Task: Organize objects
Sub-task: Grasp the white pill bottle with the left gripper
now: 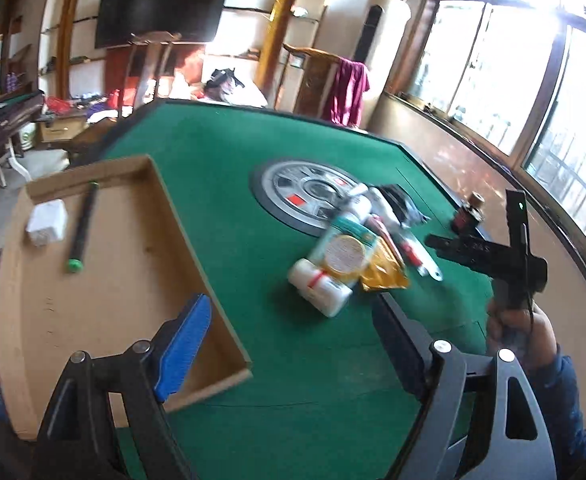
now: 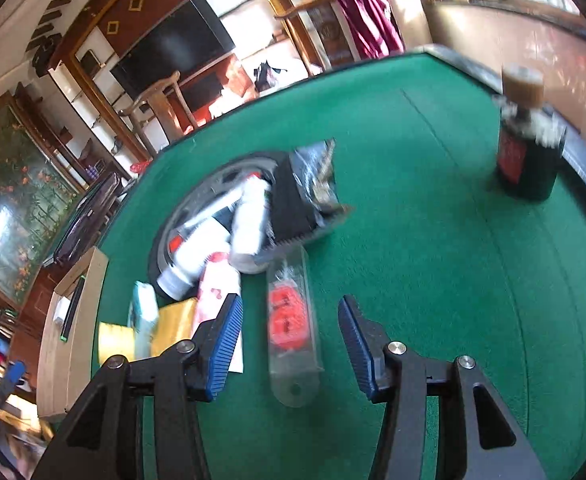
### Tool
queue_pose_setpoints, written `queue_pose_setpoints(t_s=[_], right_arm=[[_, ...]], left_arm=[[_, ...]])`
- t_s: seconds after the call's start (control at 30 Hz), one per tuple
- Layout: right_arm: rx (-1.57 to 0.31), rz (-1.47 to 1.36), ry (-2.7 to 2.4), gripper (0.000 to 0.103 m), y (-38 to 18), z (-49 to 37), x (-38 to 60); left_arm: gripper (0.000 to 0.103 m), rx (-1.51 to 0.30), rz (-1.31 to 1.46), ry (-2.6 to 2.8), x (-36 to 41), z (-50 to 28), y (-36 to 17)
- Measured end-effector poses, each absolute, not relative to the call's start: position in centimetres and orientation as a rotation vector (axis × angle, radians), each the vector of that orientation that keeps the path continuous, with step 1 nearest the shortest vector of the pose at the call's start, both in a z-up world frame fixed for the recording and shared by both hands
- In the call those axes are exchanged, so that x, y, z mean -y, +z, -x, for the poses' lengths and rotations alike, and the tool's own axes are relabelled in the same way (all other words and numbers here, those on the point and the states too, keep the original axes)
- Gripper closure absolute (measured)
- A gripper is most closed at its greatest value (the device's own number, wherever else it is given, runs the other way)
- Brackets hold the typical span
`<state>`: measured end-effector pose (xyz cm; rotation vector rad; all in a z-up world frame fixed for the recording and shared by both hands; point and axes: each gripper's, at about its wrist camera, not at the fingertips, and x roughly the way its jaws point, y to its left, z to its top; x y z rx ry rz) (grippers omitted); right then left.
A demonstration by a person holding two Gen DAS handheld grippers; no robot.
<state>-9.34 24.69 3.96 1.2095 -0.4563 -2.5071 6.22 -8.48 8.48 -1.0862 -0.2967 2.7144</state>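
A pile of small items (image 1: 357, 240) lies on the green felt table (image 1: 221, 184): white tubes, a round-lidded package, a yellow pouch (image 1: 385, 276), a black packet. My left gripper (image 1: 289, 332) is open and empty, above the table between the cardboard tray (image 1: 133, 264) and the pile. My right gripper (image 2: 289, 344) is open, its jaws on either side of a clear packet with a red item (image 2: 291, 320) lying flat on the felt. In the left wrist view the right gripper (image 1: 493, 252) shows by the pile's right side.
The cardboard tray holds a white box (image 1: 47, 222) and a black rod with green ends (image 1: 83, 228). A dark bottle with a brown cap (image 2: 527, 140) stands near the table's far right edge. A round hub (image 1: 305, 196) sits mid-table. Chairs and shelves stand beyond.
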Motion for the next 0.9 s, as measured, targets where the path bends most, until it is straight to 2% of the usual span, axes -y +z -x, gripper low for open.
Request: queue_pose_setpoints(t_s=[0.1, 0.27, 0.33, 0.47, 0.5, 0.53, 0.57, 0.6, 0.67, 0.73, 0.9], right_arm=[[0.420, -1.165, -2.542, 0.049, 4.7, 9.5, -24.7], [0.502, -1.157, -2.485, 0.049, 4.8, 9.1, -24.9], [0.522, -1.153, -2.472, 0.049, 4.6, 9.1, -25.2], [0.539, -1.140, -2.442, 0.049, 4.5, 8.9, -25.1], [0.535, -1.133, -2.444, 0.049, 4.5, 8.9, -25.2], [0.528, -1.123, -2.448, 0.049, 4.6, 8.8, -25.1], [0.527, -1.121, -2.454, 0.049, 4.6, 8.8, -25.3], [0.528, -1.120, -2.461, 0.049, 4.5, 8.8, -25.5], [0.542, -1.126, -2.460, 0.049, 4.3, 8.9, -25.8], [0.547, -1.138, -2.464, 0.049, 4.1, 8.9, -25.9], [0.533, -1.149, -2.476, 0.049, 3.8, 9.0, -25.9]], left_arm=[[0.021, 0.344, 1.180, 2.668, 6.1, -4.2, 6.9], [0.021, 0.540, 1.381, 2.643, 5.8, 0.0, 4.0], [0.021, 0.552, 1.488, 2.659, 5.6, 1.4, 2.8], [0.023, 0.545, 1.505, 2.705, 5.1, 2.7, 2.3], [0.026, 0.507, 1.526, 2.726, 4.8, 3.1, 2.1], [0.038, 0.452, 1.543, 2.744, 4.4, 3.5, 1.9], [0.044, 0.404, 1.548, 2.762, 4.2, 3.8, 1.8], [0.054, 0.381, 1.552, 2.782, 4.2, 3.8, 1.7], [0.058, 0.341, 1.550, 2.786, 4.2, 3.5, 1.8], [0.069, 0.288, 1.548, 2.768, 3.7, 2.8, 1.8], [0.070, 0.057, 1.498, 2.793, 2.9, 0.8, 1.6]])
